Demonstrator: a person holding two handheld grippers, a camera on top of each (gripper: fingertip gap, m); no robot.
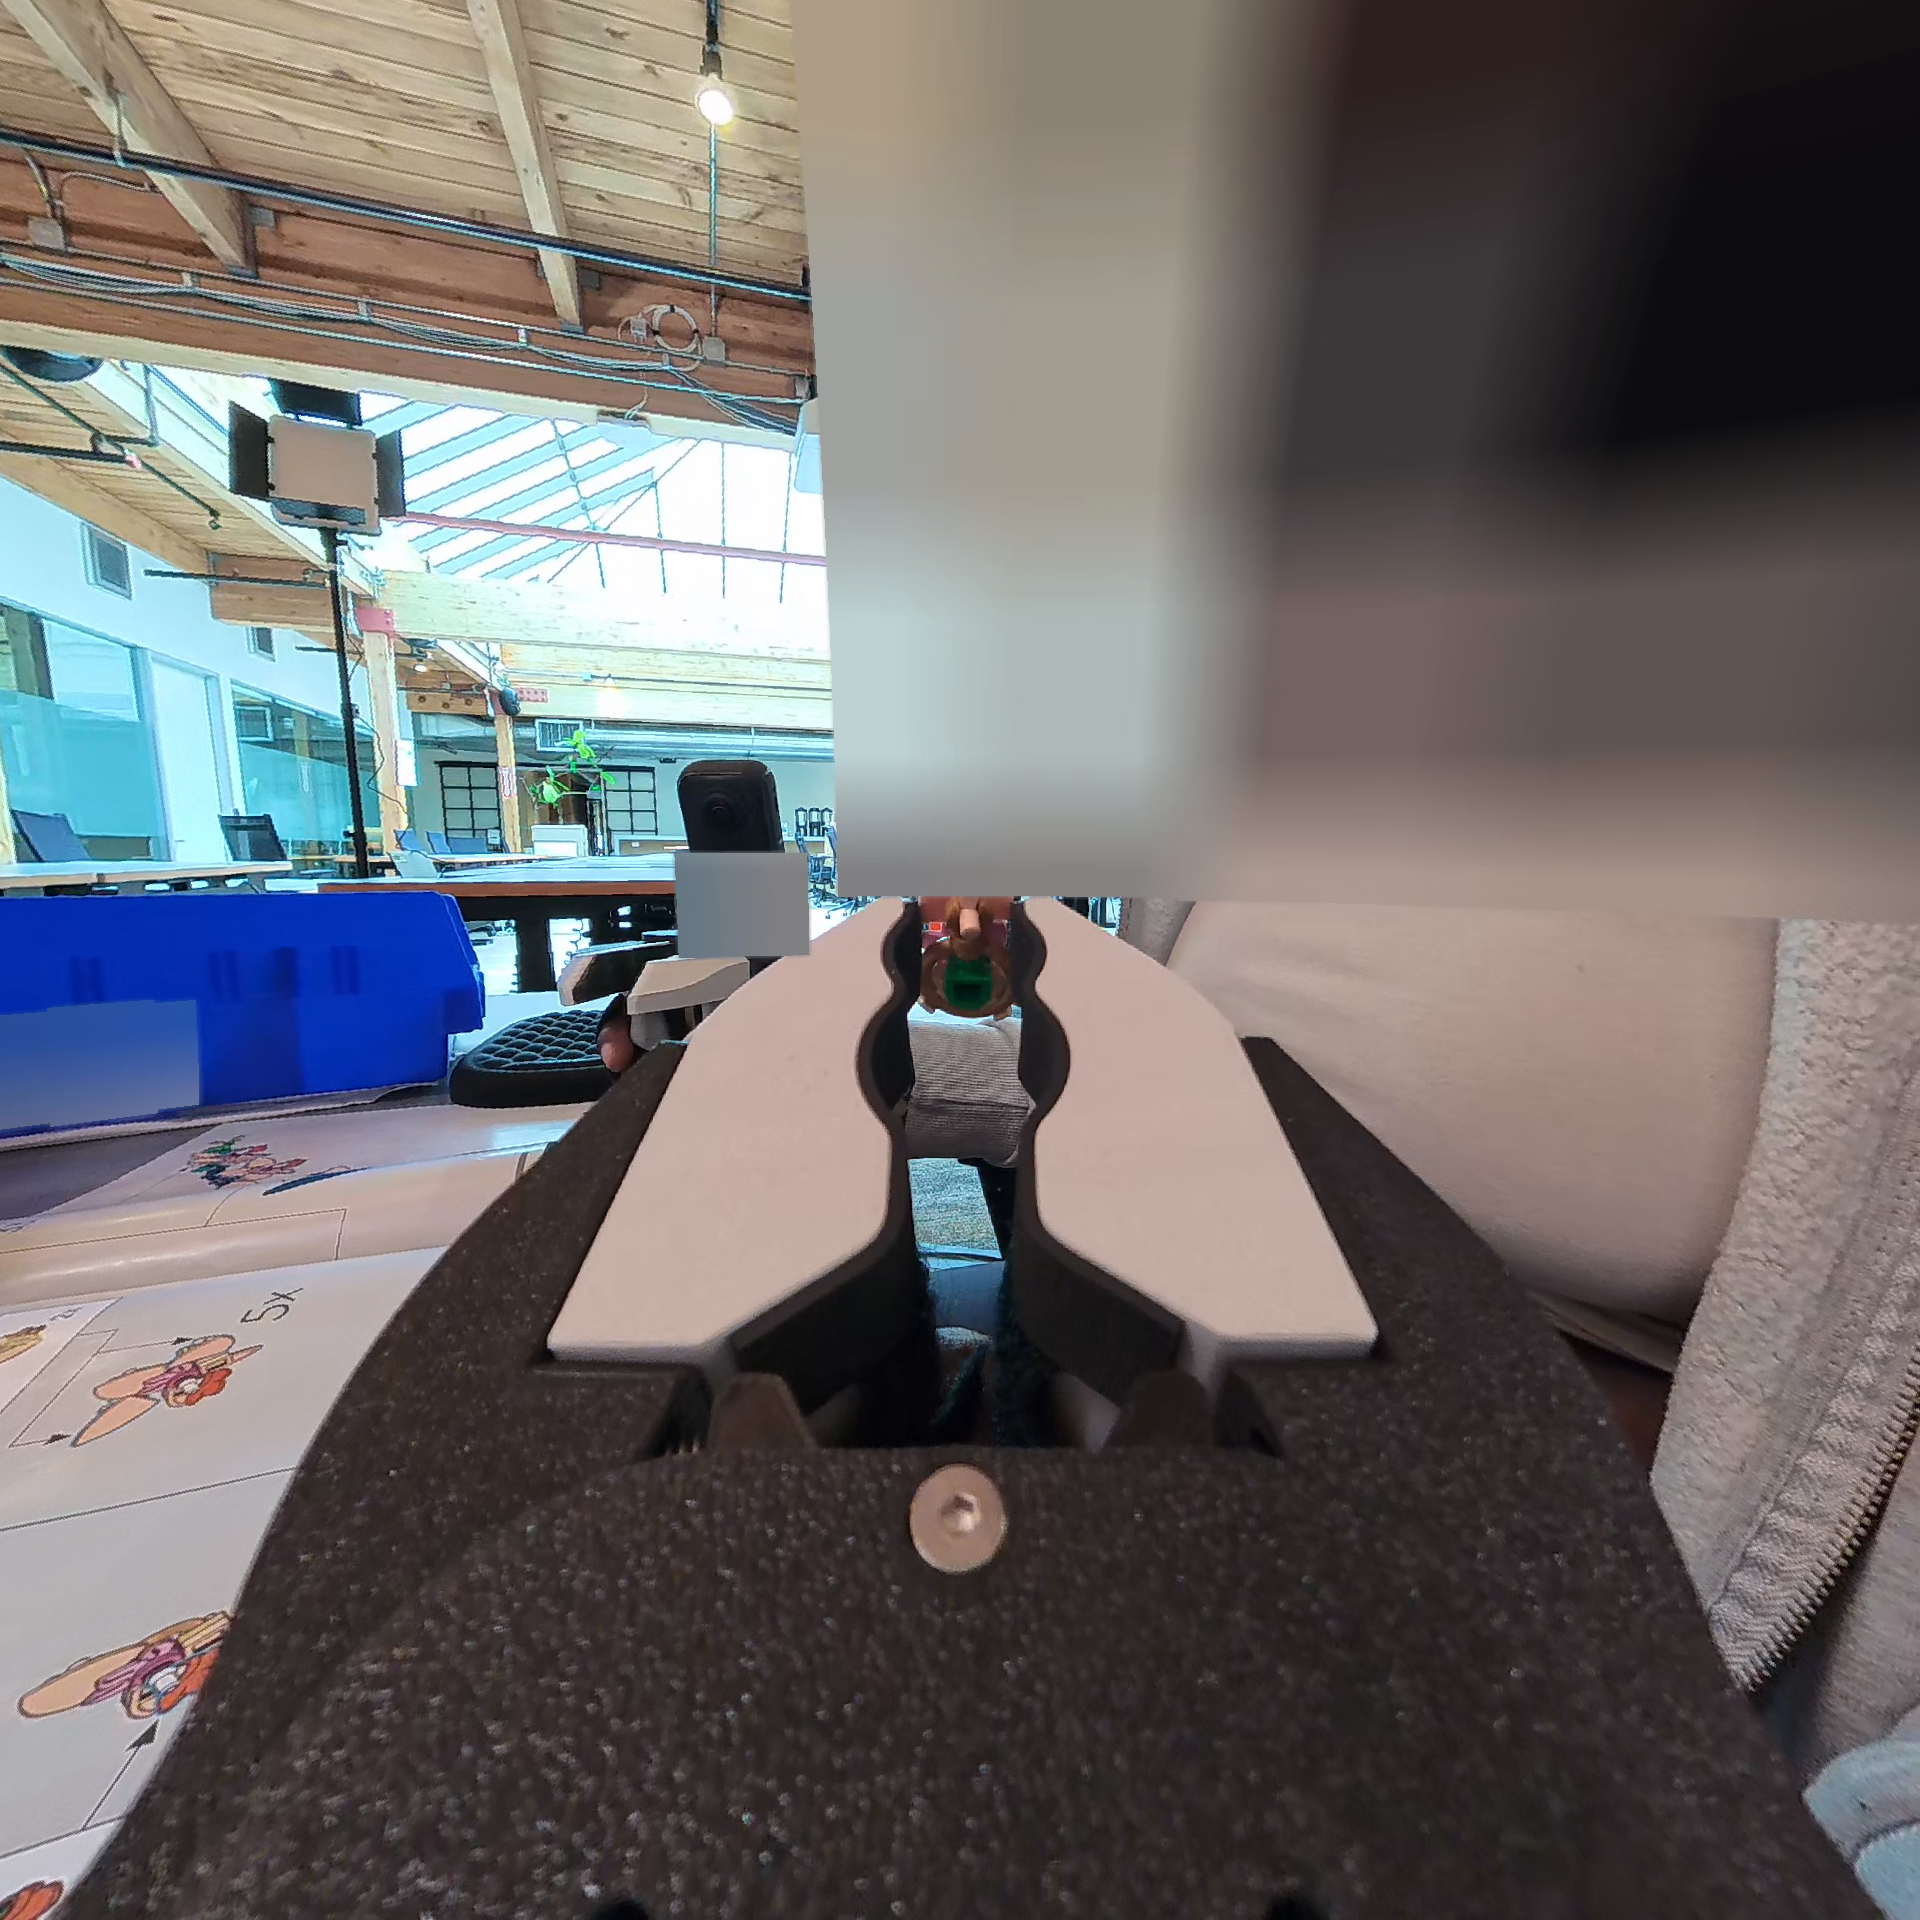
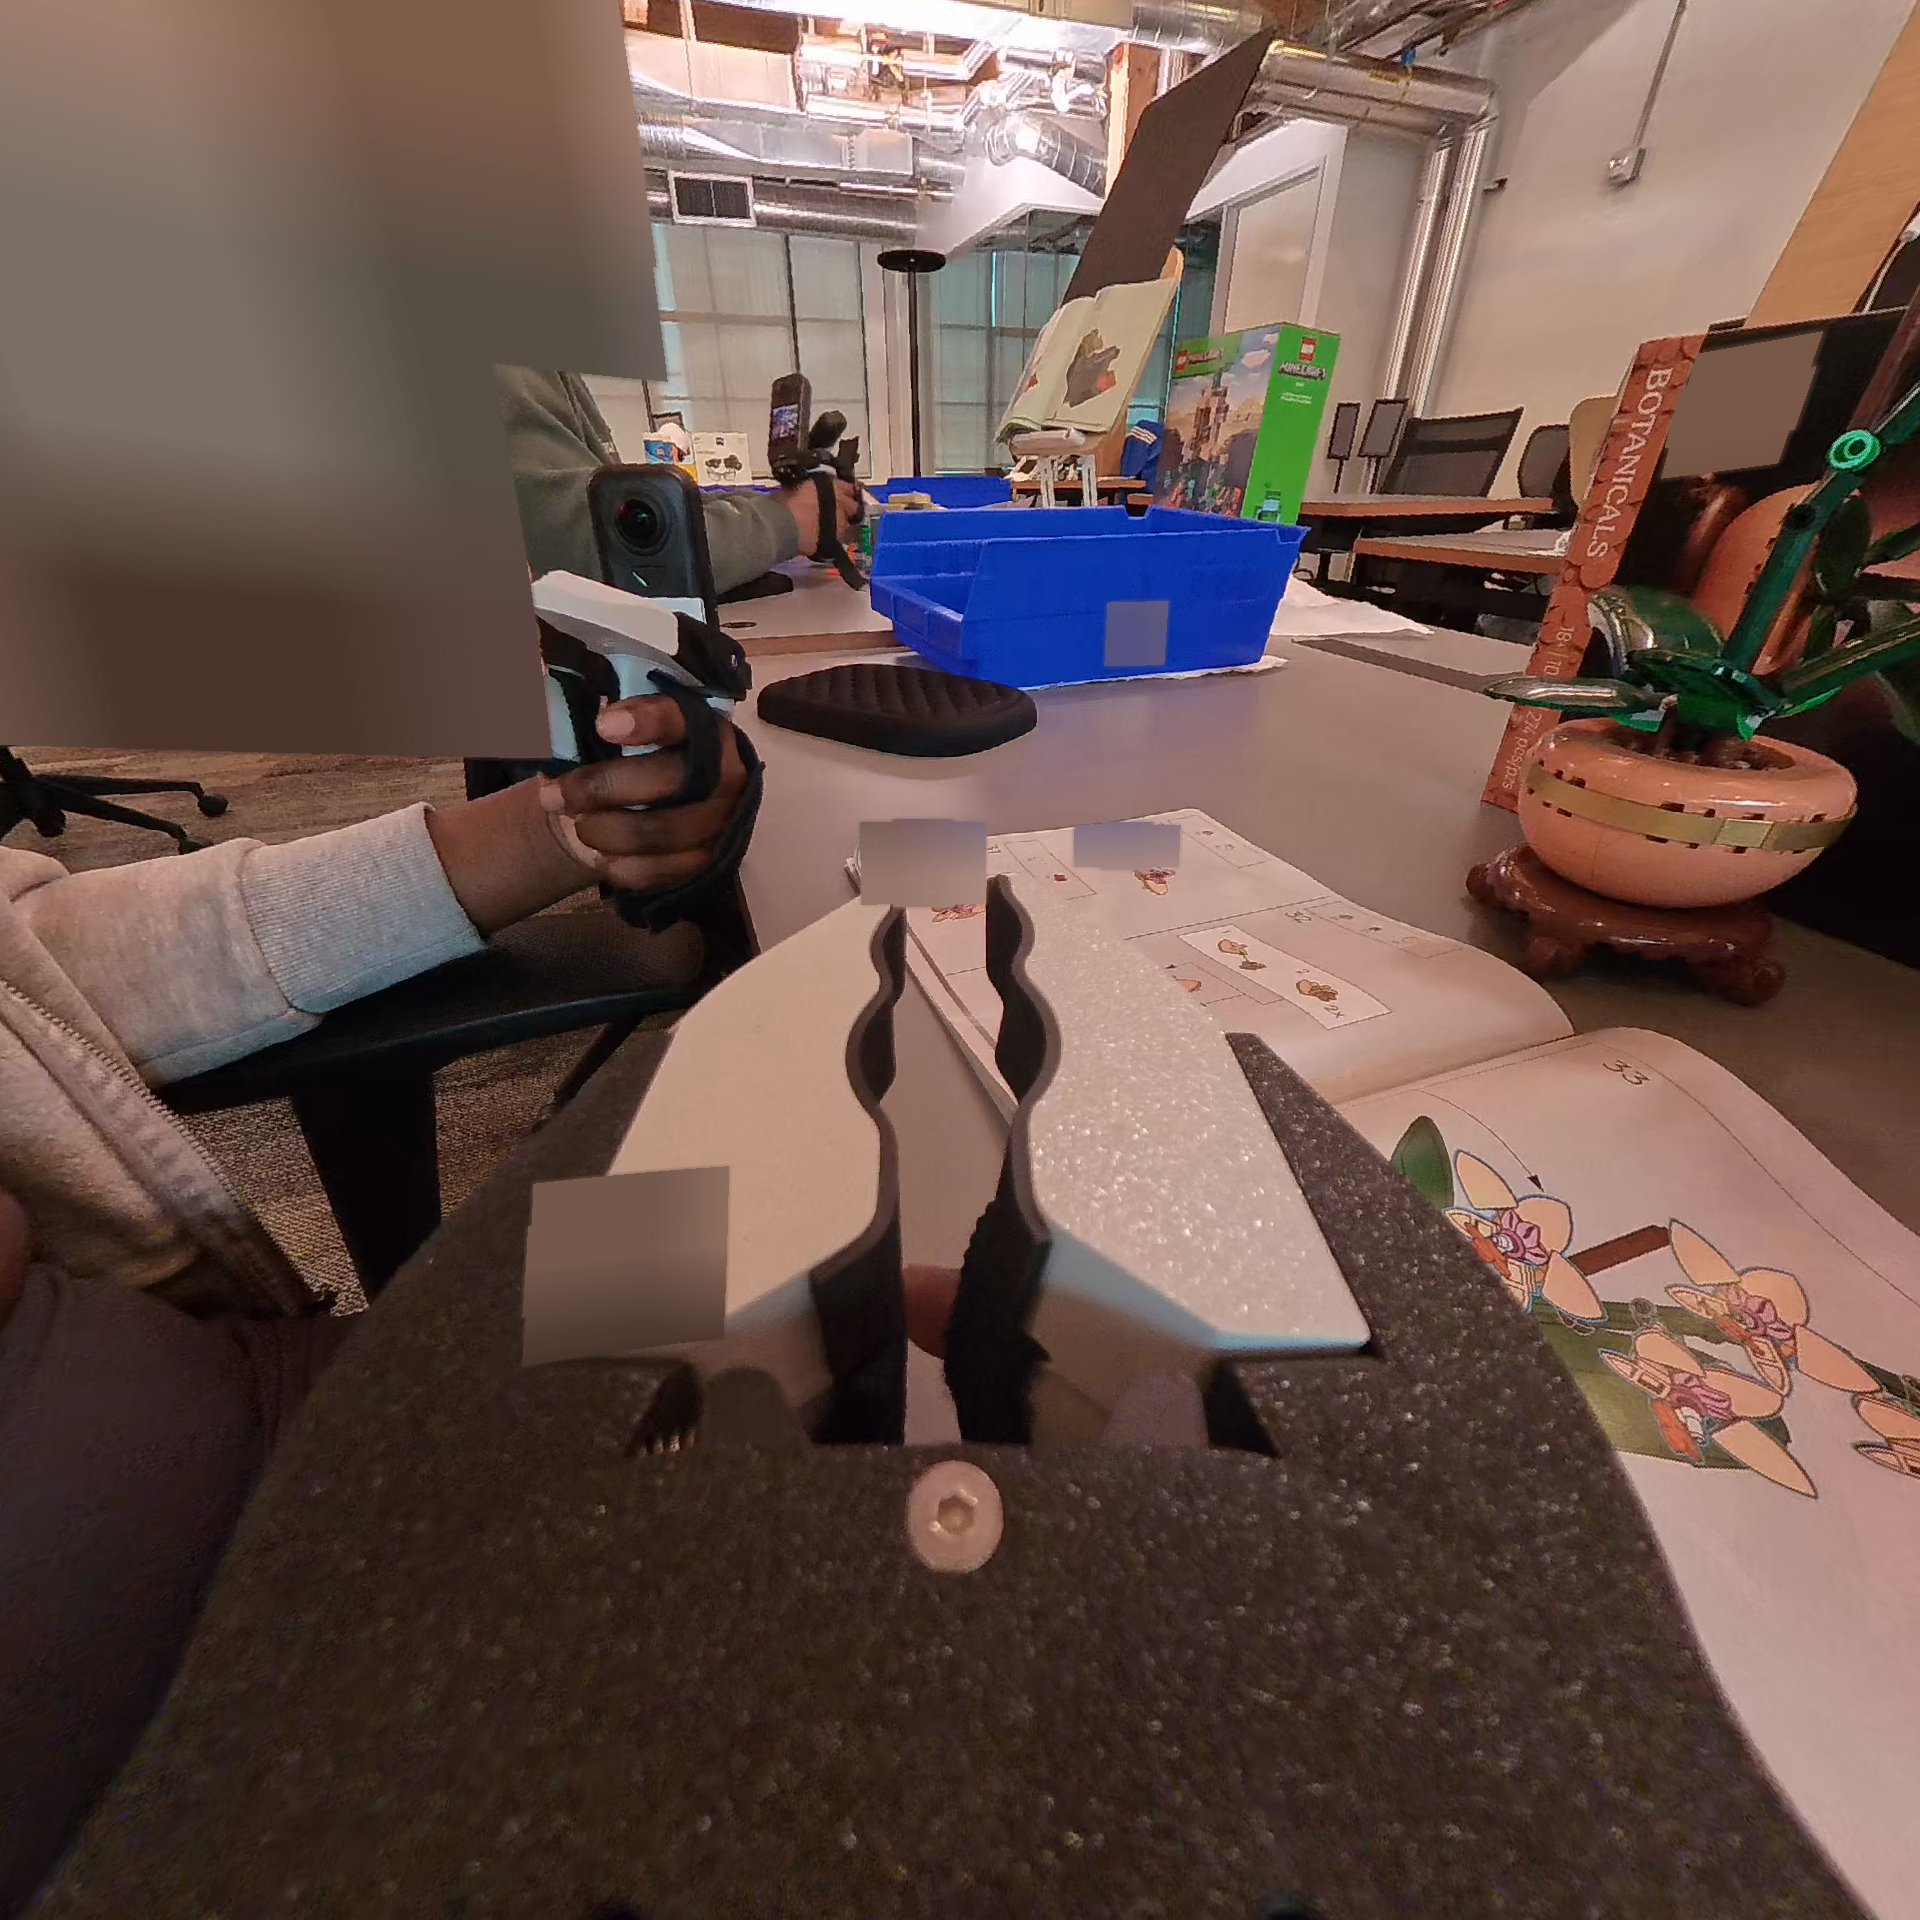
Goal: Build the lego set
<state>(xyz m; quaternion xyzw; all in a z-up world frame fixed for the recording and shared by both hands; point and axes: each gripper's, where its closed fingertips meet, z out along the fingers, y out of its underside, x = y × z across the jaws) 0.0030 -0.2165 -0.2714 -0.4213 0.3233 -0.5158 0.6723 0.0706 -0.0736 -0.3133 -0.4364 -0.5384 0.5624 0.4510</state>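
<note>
The left hand-held gripper (image 1: 966, 971) is closed on a small tan and green lego flower piece (image 1: 967, 982), held up off the counter. The right hand-held gripper (image 2: 940, 914) is held slightly open and empty above the instruction booklet (image 2: 1226, 956). The piece looks light, stiff and easily dropped, so it is best held by its sides.

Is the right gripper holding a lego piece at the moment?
No, the right gripper holds nothing; only the instruction booklet shows between its fingertips.

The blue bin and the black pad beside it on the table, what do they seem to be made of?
Blue bin: likely hard moulded plastic, judging by its even colour, slight sheen and stiff, ribbed walls.
Black pad: probably soft foam or gel under matte fabric, given its quilted, cushioned surface.
</note>
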